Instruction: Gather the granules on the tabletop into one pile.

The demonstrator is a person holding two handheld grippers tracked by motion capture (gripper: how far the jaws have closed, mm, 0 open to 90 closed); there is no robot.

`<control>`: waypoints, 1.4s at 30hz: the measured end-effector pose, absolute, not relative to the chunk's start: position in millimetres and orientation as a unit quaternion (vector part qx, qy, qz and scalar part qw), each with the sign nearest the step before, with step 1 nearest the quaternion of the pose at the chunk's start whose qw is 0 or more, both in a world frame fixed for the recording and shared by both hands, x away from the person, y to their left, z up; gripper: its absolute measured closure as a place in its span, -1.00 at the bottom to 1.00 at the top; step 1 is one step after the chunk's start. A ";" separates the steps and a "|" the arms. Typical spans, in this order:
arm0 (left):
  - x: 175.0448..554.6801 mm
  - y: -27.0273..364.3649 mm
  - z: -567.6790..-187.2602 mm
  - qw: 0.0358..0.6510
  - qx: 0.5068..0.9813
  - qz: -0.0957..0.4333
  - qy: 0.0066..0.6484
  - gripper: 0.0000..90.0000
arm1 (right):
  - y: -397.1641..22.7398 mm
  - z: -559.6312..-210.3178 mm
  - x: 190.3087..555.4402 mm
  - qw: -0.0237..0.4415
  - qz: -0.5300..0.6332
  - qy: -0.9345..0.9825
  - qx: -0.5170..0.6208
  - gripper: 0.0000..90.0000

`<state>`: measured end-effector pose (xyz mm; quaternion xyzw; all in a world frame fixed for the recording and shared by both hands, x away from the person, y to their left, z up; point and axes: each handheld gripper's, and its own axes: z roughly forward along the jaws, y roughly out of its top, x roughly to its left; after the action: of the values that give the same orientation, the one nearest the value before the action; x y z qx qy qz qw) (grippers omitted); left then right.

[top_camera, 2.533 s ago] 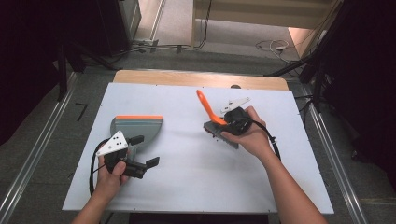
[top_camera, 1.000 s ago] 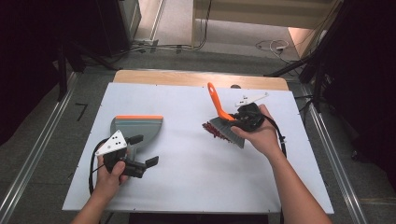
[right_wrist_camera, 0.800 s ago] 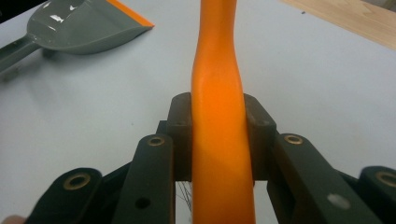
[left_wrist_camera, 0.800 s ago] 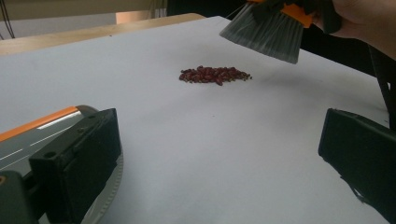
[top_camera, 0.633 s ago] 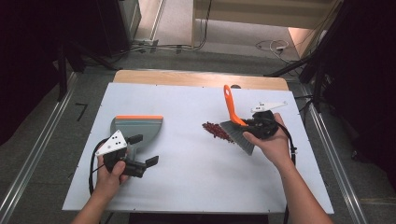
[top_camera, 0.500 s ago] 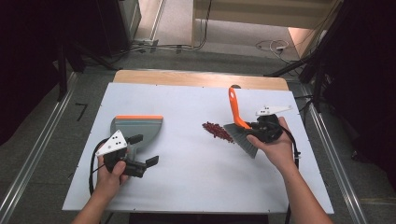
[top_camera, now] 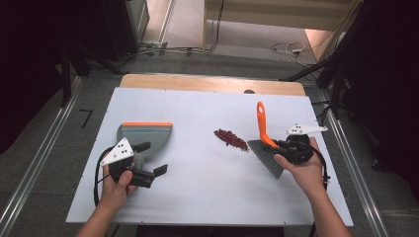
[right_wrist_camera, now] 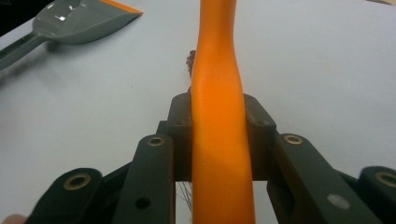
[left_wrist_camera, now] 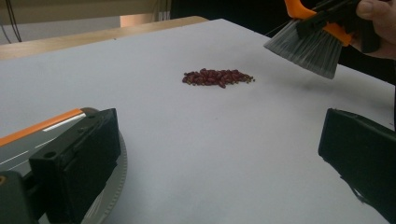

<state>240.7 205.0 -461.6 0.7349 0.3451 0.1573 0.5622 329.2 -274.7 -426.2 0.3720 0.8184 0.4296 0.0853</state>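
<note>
A small pile of dark red beans (top_camera: 230,139) lies on the white table top (top_camera: 207,197), right of centre. My right gripper (top_camera: 274,146) is shut on the orange handle (right_wrist_camera: 217,116) of a hand brush. The brush's grey bristles (top_camera: 267,159) hang just right of the beans, tilted. At the left lies a grey dustpan (top_camera: 146,134) with an orange lip. My left gripper (top_camera: 152,159) rests beside the dustpan's handle, jaws wide apart with nothing between them. In the left gripper view the beans (left_wrist_camera: 218,77) lie ahead, and the brush (left_wrist_camera: 306,46) is at the upper right.
A wooden strip (top_camera: 197,82) runs along the table's far edge. Metal rails (top_camera: 29,187) flank the table on the floor. Cables (top_camera: 286,48) lie on the floor beyond. The dustpan (right_wrist_camera: 79,21) appears at the far left of the right gripper view.
My right gripper carried the brush rightward and slightly down, from over the beans to their right side, so the pile is now uncovered. The left gripper and dustpan stayed put.
</note>
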 end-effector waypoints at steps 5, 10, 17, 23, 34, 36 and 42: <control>239.8 205.9 -461.1 0.564 0.733 0.158 0.345 -1.00 | -285.1 -428.6 320.0 0.086 0.432 0.814 0.379 0.52; 239.0 205.9 -460.4 0.563 0.735 0.158 0.344 -1.00 | -297.0 -432.6 311.7 0.083 0.436 0.810 0.385 0.52; 238.3 206.4 -460.2 0.564 0.734 0.160 0.343 -1.00 | -311.7 -440.4 302.4 0.085 0.440 0.807 0.385 0.52; 236.8 205.6 -460.8 0.564 0.735 0.160 0.341 -1.00 | -326.0 -440.6 297.7 0.085 0.450 0.797 0.395 0.52; 233.5 206.3 -462.7 0.567 0.729 0.170 0.343 -1.00 | -345.3 -454.3 294.7 0.084 0.465 0.785 0.401 0.52; 232.9 206.0 -462.6 0.566 0.729 0.172 0.344 -1.00 | -344.2 -457.1 295.9 0.086 0.460 0.786 0.404 0.52; 233.6 206.9 -463.9 0.565 0.728 0.171 0.348 -1.00 | -341.1 -457.4 296.9 0.084 0.463 0.786 0.400 0.52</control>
<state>233.6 206.9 -463.9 0.7284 0.3478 0.1715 0.5649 296.9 -341.1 -457.4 0.4002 0.7865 0.4629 0.0838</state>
